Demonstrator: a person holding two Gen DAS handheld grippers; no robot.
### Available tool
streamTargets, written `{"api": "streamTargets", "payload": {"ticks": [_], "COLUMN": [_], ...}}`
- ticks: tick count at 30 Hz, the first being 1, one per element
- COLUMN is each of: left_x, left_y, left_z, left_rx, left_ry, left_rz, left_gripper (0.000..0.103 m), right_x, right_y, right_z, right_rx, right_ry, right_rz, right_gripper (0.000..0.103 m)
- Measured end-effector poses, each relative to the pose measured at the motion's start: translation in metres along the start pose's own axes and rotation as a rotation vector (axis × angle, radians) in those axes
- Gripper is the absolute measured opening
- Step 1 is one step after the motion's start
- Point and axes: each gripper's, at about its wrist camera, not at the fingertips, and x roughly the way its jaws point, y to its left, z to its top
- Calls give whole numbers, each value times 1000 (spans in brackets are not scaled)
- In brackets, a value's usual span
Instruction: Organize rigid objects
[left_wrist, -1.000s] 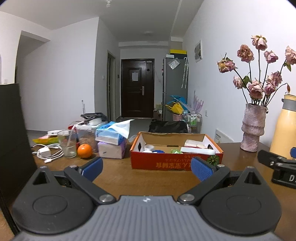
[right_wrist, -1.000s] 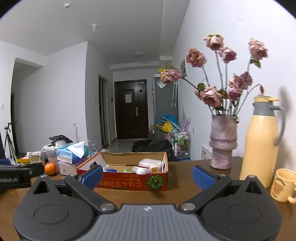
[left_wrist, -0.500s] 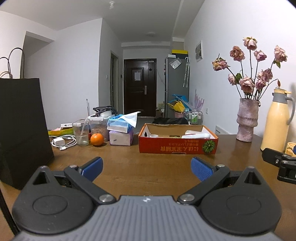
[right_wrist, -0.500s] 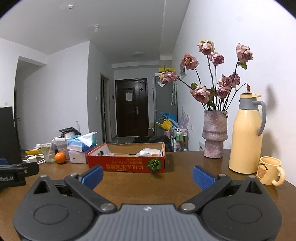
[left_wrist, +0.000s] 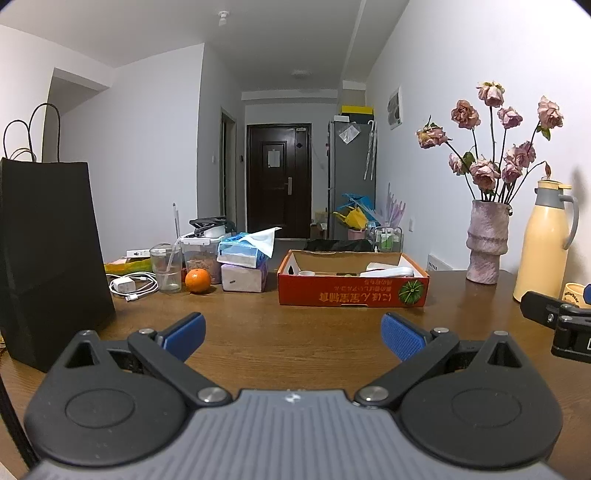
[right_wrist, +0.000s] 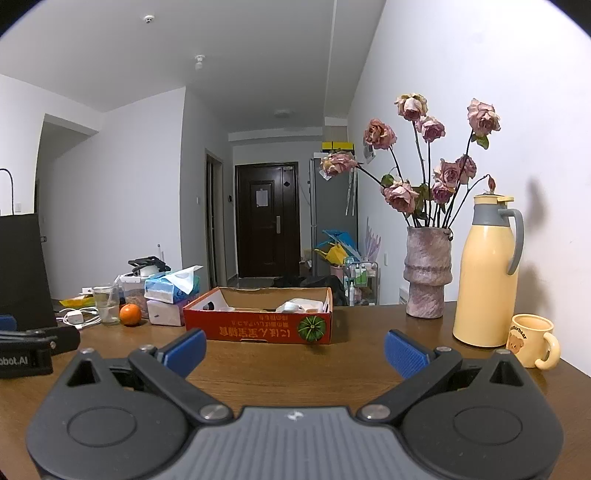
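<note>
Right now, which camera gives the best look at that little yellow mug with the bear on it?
The right wrist view. There the mug shows whole, bear and handle, beside the yellow thermos. In the left wrist view only a sliver of the mug peeks out behind the right gripper.

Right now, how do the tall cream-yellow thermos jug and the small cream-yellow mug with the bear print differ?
The thermos jug is tall, with a grey collar, grey handle and closed lid; the bear mug is short and open-topped. The jug's handle is grey, the mug's yellow. Both stand upright on the wooden table, side by side.
</note>
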Motion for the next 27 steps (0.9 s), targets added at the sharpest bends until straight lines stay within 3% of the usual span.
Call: {"api": "streamTargets", "payload": {"ticks": [27], "left_x": [-10], "left_y": [1], "left_z": [0], "left_rx": [-4], "left_ry": [-9], "left_rz": [-1], "left_gripper": [103], "right_x": [-10], "right_y": [3], "right_z": [1], "right_rx": [-9], "right_ry": [-11], "right_rz": [-1], "right_gripper": [103]}}
